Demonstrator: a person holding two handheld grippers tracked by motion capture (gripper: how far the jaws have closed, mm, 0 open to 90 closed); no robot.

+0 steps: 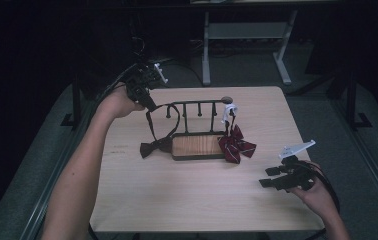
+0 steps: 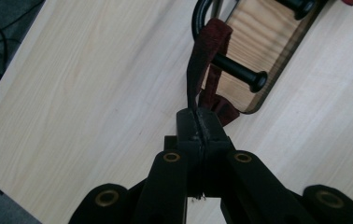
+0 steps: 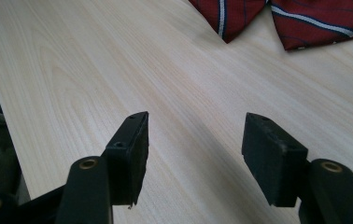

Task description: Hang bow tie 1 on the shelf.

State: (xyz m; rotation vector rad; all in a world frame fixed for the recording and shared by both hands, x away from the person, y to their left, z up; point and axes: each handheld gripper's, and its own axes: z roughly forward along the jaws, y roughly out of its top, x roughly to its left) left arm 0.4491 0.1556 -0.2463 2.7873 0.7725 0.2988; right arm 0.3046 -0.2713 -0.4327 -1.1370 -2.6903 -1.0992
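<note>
Left gripper (image 2: 198,122) pinches the dark tie's strap (image 2: 194,79) between closed jaws, looped over the rack (image 1: 197,146) peg beyond its fingertips. We judge it light, limp (grip the strap). Right gripper (image 3: 194,154) gapes, empty.

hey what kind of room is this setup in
Probably a lab or workshop recording station: a bare wooden table with a small peg rack of bow ties, a metal desk frame behind, and grey carpet.

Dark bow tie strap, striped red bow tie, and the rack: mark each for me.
Dark bow tie strap (image 2: 198,70), left gripper view, mid-band above the shut jaws.
Striped red bow tie (image 1: 236,145), high view, its knot.
Rack (image 1: 197,146), high view, wooden base.
</note>
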